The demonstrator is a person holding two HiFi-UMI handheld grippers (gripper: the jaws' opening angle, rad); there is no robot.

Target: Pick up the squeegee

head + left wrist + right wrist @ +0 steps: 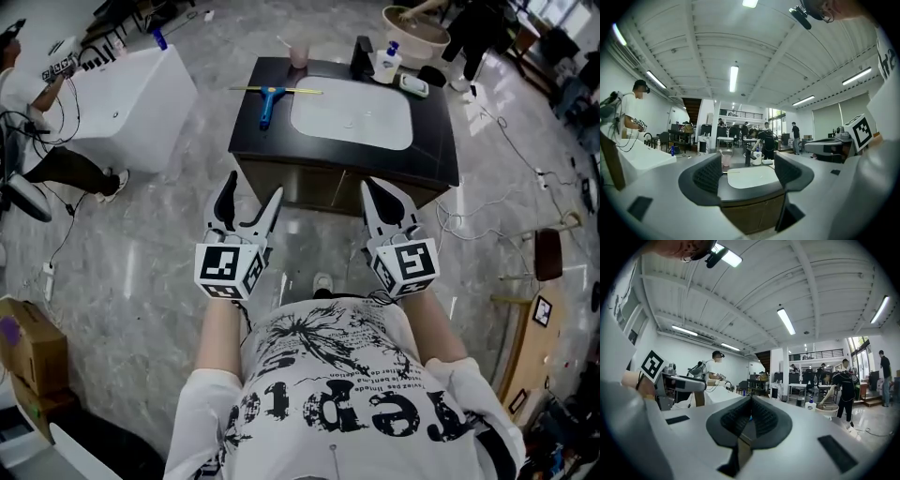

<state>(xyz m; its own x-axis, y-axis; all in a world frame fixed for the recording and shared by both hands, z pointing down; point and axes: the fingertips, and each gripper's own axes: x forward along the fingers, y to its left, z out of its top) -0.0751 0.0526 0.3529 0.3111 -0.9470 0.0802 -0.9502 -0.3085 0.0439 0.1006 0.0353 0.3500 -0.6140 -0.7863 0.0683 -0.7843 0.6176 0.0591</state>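
Fingers (708,176) of the left gripper (251,190) spread wide, nothing between them. Those of the right gripper (375,192) pressed together, empty. Both held in the air short of the front edge of the desk (436,141), well apart from everything on it.

Dark desk ahead, most of its middle and right taken by a white basin (352,112). Squeegee (268,101) lying flat toward the back-left corner, just left of the basin. Yellow blade (281,90) running along the back edge, its right end seemingly reaching the basin's rim. Blue handle (266,112) pointing toward the front edge. Pink cup (299,54) at the back edge, near the blade.

Best done with the left gripper: already open and on the squeegee's side. Reach over the front-left part of the desk and keep the spread fingers in line with the handle. Come down with one finger on each side of the blue grip, about halfway along it, low enough to catch it against the desk top. Close firmly, then lift straight up. Judged risks: dragging the blade across the basin rim, or swinging its end into the cup. Leave the right gripper back, clear of the reach.
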